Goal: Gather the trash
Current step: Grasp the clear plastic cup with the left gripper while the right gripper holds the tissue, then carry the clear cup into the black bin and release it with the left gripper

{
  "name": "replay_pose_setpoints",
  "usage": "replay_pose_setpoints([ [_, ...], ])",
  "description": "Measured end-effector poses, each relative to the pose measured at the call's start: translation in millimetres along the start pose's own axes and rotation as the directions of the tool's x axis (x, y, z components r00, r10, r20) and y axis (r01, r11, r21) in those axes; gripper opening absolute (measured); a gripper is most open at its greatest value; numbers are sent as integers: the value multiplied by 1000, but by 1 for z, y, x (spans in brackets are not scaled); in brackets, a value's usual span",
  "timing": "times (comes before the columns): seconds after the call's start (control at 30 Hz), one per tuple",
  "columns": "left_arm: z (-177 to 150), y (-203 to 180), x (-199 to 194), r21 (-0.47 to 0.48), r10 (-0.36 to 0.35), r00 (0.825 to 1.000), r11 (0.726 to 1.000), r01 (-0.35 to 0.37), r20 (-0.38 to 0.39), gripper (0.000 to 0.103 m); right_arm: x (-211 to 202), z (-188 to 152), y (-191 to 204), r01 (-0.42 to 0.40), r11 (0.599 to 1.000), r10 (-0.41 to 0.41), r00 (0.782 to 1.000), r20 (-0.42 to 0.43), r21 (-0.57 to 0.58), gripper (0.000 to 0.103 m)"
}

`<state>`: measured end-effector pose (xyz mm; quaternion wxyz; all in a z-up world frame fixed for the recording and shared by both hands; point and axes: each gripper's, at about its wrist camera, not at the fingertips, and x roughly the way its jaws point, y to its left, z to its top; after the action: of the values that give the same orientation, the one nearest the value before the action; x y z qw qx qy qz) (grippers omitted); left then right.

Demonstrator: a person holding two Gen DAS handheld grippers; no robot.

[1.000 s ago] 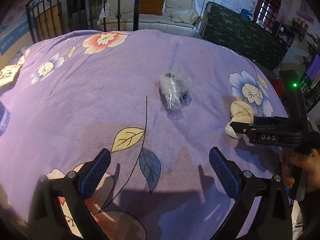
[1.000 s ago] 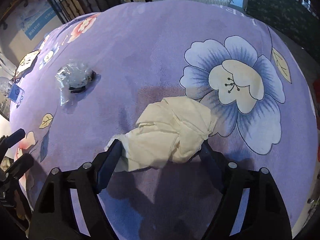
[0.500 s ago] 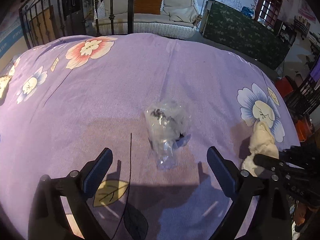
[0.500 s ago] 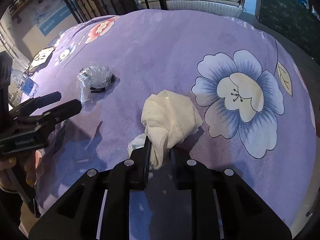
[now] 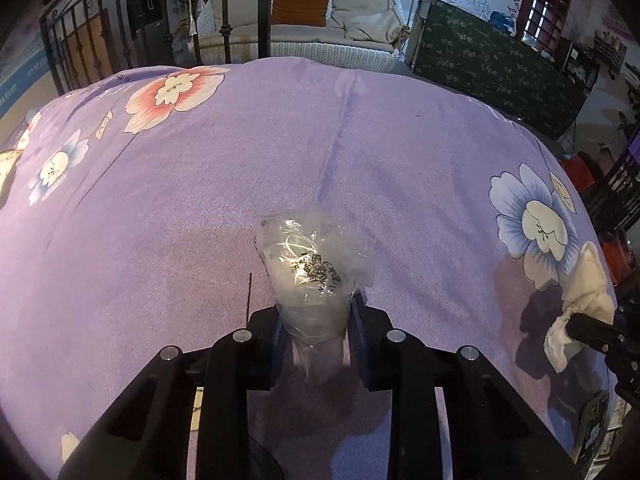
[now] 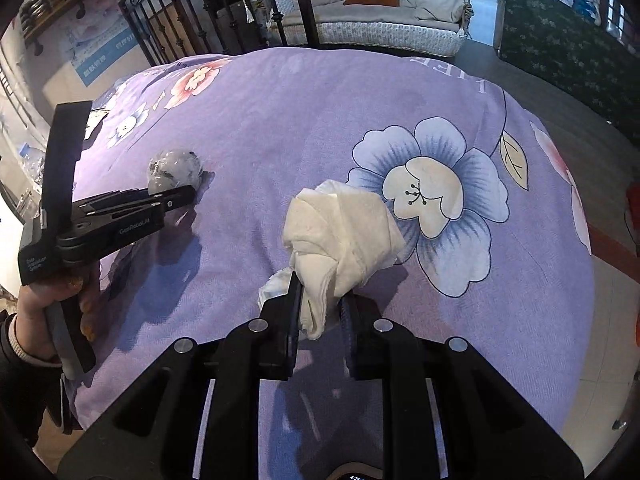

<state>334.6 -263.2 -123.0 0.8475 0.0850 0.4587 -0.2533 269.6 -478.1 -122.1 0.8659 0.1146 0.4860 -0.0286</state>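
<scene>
A crumpled clear plastic bag with black print point(image 5: 316, 276) is seen between the fingers of the left claw point(image 5: 316, 328); the jaws are closing and the blue pads are pressed against the bag's lower, narrower end. The bag's upper part bulges wide and shiny above the fingertips, its base resting on the lilac bedspread with printed flowers point(image 5: 200, 208). From the right wrist view the same bag point(image 6: 174, 170) is seen as a small grey-white ball at the tip of the left claw point(image 6: 188, 196), which is held by a hand point(image 6: 52, 304) in a dark sleeve.

A wad of cream-white crumpled paper tissue point(image 6: 344, 236) is clamped in the right claw point(image 6: 320, 312), jaws drawn together on its twisted lower end; the wad fans out above the fingers, partly over a blue-and-white printed flower. In the left wrist view the tissue point(image 5: 584, 292) is seen at the far right with the right claw's tip point(image 5: 576, 326) on it, near the bedspread's right edge.

The two pieces of trash are well apart. Open bedspread is seen beyond and to the left of the bag; the right and far edges of the bed curve down close to the tissue.

The surface is a soft cloth with pink, blue and white flowers and leaf prints. Behind the bed a black metal railing point(image 5: 120, 40), a white wicker sofa with an orange cushion point(image 5: 304, 20) and a dark green patterned cabinet point(image 5: 496, 68) are visible. Light is dim and bluish.
</scene>
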Motion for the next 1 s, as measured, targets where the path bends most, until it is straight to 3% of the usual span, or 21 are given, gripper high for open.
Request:
replay_pose_setpoints([
  [0.27,-27,7,-38,-18,-44,998,999,45,43,27,-6,-8,10,-8,1000,8,1000,26,8,19],
  [0.53,-58,12,-72,-24,-52,995,998,54,85,27,-20,-31,43,-30,999,31,999,45,-34,19],
  [1.0,-116,41,-124,-88,-9,992,996,20,126,27,-45,-76,121,-178,982,183,980,74,-70,19],
])
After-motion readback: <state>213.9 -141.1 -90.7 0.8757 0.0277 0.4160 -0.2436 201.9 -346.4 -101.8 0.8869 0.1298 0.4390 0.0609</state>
